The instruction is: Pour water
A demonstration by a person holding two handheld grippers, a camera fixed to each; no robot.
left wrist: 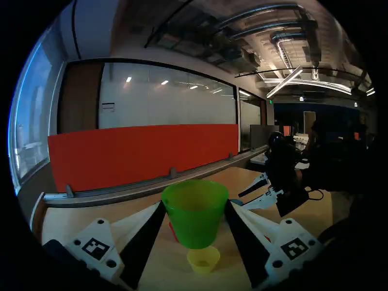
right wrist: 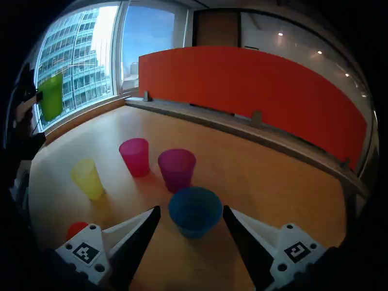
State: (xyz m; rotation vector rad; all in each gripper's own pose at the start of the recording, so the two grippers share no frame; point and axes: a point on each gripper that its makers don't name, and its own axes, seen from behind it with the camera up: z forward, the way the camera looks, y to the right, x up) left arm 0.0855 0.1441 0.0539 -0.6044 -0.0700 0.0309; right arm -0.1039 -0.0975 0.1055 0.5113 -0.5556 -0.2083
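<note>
My left gripper (left wrist: pixel 195 206) is shut on a green cup (left wrist: pixel 194 223) and holds it above the wooden table (left wrist: pixel 63 220). A small yellow cup (left wrist: pixel 203 259) stands on the table just below it in the left gripper view. In the right gripper view the green cup (right wrist: pixel 51 96) hangs raised at the far left, beside a person's hand (right wrist: pixel 22 111). My right gripper (right wrist: pixel 190 211) stands open around a blue cup (right wrist: pixel 195 213) on the table, with a gap at its left finger. The right gripper (left wrist: pixel 262 190) also shows in the left gripper view, farther off on the right.
A pink cup (right wrist: pixel 135 155), a purple cup (right wrist: pixel 177 169) and the yellow cup (right wrist: pixel 87 178) stand beyond the blue one. A small red object (right wrist: pixel 76 229) lies near my left finger. An orange-red partition (right wrist: pixel 252 92) on a metal rail borders the table's far edge.
</note>
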